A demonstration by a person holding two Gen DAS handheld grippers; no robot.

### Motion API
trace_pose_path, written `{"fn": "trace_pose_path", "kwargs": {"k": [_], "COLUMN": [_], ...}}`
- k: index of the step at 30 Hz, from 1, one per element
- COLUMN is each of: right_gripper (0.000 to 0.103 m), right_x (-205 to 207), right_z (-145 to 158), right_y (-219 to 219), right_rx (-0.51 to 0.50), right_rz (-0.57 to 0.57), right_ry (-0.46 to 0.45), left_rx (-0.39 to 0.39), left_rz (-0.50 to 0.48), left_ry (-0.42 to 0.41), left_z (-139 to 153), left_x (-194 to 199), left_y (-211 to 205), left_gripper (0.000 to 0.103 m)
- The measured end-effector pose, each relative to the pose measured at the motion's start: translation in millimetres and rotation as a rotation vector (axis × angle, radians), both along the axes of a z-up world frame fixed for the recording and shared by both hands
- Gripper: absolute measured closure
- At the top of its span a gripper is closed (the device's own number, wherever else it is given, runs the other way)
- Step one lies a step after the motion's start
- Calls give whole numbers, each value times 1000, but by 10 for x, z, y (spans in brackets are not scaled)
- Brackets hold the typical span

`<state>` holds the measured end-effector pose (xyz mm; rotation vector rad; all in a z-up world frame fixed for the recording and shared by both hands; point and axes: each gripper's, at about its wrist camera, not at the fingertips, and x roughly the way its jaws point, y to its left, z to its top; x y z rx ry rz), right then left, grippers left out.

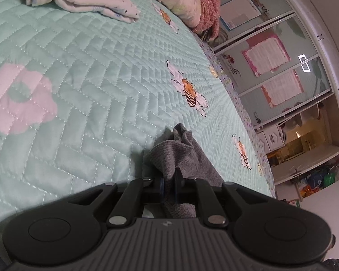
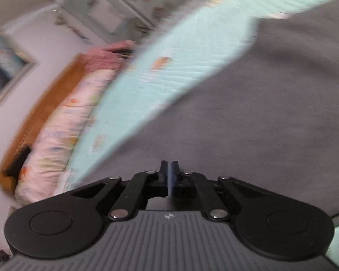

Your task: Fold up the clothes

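Mint quilted bedspread (image 1: 83, 94) carries one grey garment (image 1: 180, 153), pinched by the left gripper (image 1: 168, 187); the right gripper (image 2: 169, 176) is closed, empty.

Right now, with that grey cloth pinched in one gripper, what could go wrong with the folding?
1. The left gripper pinches only a bunched corner of the grey cloth, so a tug might pull it free.
2. The right gripper looks shut with nothing visibly between its jaws, so the cloth may hang from one side and fold crooked.
3. The right view is blurred, so aiming that gripper could be hard.
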<state>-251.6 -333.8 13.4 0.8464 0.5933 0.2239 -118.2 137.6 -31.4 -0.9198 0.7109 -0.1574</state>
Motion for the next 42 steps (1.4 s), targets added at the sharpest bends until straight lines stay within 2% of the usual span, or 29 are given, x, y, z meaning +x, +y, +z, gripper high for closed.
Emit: {"fn": "trace_pose_path", "kwargs": {"k": [3, 5, 7, 10, 11, 12, 13, 15, 16, 17, 20, 22, 23, 25, 26, 29, 30, 31, 34, 36, 39, 42], "right_gripper": [103, 103, 98, 98, 99, 103, 103, 103, 97, 97, 97, 97, 103, 101, 94, 92, 90, 103, 103, 93, 93, 93], "right_x": [124, 91, 57, 220, 283, 375, 443, 469, 482, 522, 673, 909, 988, 1117, 1129, 1204, 1249, 1318, 1384, 1324, 1019, 733], "right_z": [-258, -265, -83, -16, -87, -217, -298, -280, -246, -178, -59, -94, -150, -209, -136, -27, -72, -162, -174, -34, 125, 217], "right_y": [99, 75, 178, 492, 580, 666, 724, 795, 837, 898, 1137, 1124, 1176, 1256, 1272, 1406, 1461, 1525, 1528, 1559, 1388, 1129], "right_rx": [44, 59, 18, 108, 109, 77, 43, 47, 48, 52, 80, 72, 48, 23, 47, 68, 27, -44, -24, -58, -205, -314], "right_rz": [66, 31, 33, 139, 184, 219, 226, 199, 189, 194, 293, 357, 358, 354, 346, 387, 404, 404, 337, 306, 267, 204], "right_ry": [101, 92, 66, -23, 7, 90, 144, 116, 97, 73, 15, 39, 84, 147, 120, 58, 81, 134, 160, 130, 98, 118], "left_rx": [-13, -21, -27, -27, -28, -32, -36, -40, -42, -43, -49, -54, -58, -65, -69, -77, -96, -116, -158, -150, -148, -116], "left_rz": [-9, -14, -14, -12, -12, -12, -12, -18, -19, -19, -20, -21, -21, -22, -23, -14, -6, 2, 21, 23, 20, -13], "left_ry": [8, 13, 14, 7, 4, 6, 8, 12, 13, 14, 9, 7, 7, 8, 8, 3, 0, -2, -9, -19, -59, -115], "left_z": [-12, -20, -27, -32, -36, -38, -41, -39, -41, -43, -53, -58, -59, -60, -61, -50, -54, -59, -59, -7, 134, 412], "left_x": [27, 45, 48, 36, 31, 32, 33, 39, 40, 41, 33, 28, 29, 29, 29, 17, 1, -17, -61, -60, -58, -47], "left_y": [26, 43, 46, 39, 39, 45, 51, 60, 63, 67, 77, 84, 88, 96, 100, 102, 113, 124, 142, 117, 69, -28], "left_gripper": [92, 92, 92, 92, 92, 92, 92, 92, 92, 92, 92, 92, 92, 92, 92, 94, 94, 94, 94, 95, 96, 96]}}
